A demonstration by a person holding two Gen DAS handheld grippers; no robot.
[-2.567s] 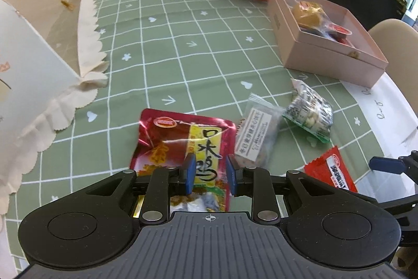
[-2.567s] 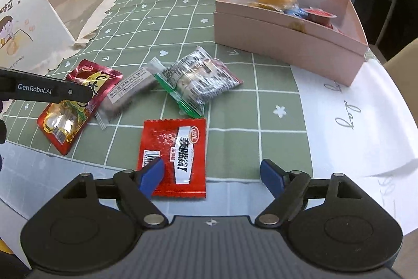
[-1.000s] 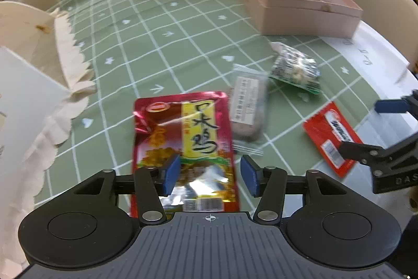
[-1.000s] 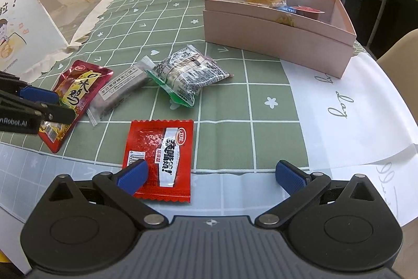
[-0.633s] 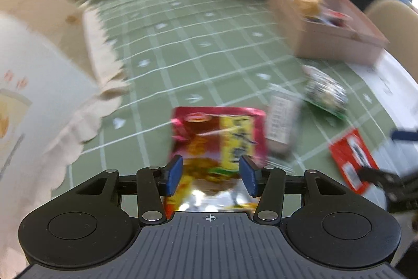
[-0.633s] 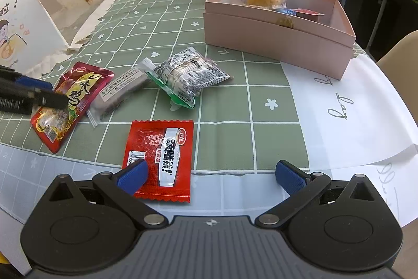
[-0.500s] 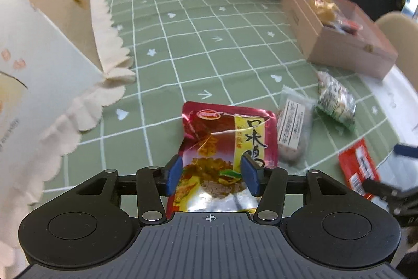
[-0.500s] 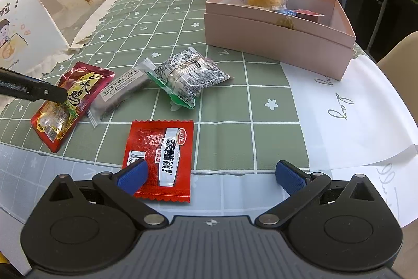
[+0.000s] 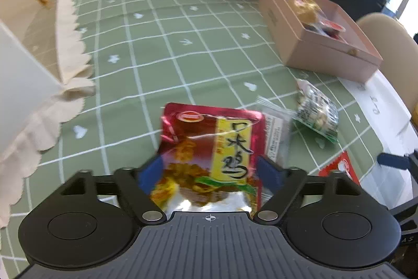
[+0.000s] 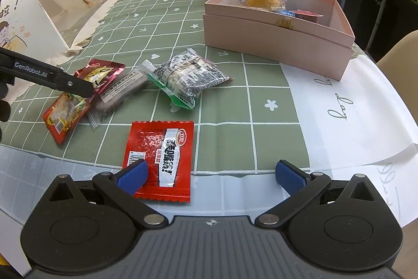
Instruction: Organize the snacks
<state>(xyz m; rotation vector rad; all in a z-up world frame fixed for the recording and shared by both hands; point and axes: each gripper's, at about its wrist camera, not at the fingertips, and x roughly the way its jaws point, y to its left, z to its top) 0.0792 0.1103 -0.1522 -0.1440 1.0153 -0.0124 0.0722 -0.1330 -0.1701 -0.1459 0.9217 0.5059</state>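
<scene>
Snack pouch [image 9: 209,148], red and yellow, lies lengthwise between the spread jaws of the left gripper [image 9: 210,173], its long axis running away toward the far pink box [image 9: 321,51]. From the right wrist, the right gripper [image 10: 210,174] hangs wide open over a flat red packet [image 10: 160,156], well right of the pouch [image 10: 78,98].

Bare tablecloth [image 10: 271,85] — pink box [image 10: 274,43] behind

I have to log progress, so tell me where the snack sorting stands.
Done: a few wrapped snacks already sit in the pink box. In hand: the left tool straddles the dark red pouch, open. Left: the clear-wrapped bar, green-edged packet and red sachet lie loose; right tool is open.
</scene>
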